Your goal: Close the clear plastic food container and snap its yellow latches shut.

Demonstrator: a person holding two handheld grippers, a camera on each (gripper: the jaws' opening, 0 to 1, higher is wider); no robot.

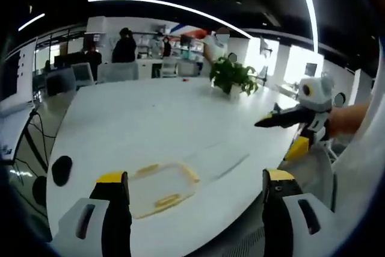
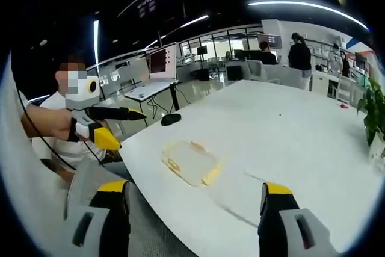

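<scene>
The clear plastic container point(image 1: 159, 188) with yellow latches lies flat on the white table point(image 1: 156, 118), near its front edge. In the left gripper view it sits just ahead of my left gripper point(image 1: 194, 177), nearer the left jaw. The jaws stand wide apart and empty. From the right side of that view, my right gripper point(image 1: 280, 135) reaches over the table edge, held in a hand. In the right gripper view the container point(image 2: 191, 162) lies ahead of my open right gripper point(image 2: 195, 186). The left gripper point(image 2: 129, 129) hangs off the table's left edge. I cannot tell whether the lid is seated.
A black mouse point(image 1: 61, 170) lies left of the container near the table edge. A potted plant point(image 1: 231, 76) stands at the far side. A laptop point(image 2: 159, 64) sits on a neighbouring desk. Several people stand by desks at the back. A person sits left of the table.
</scene>
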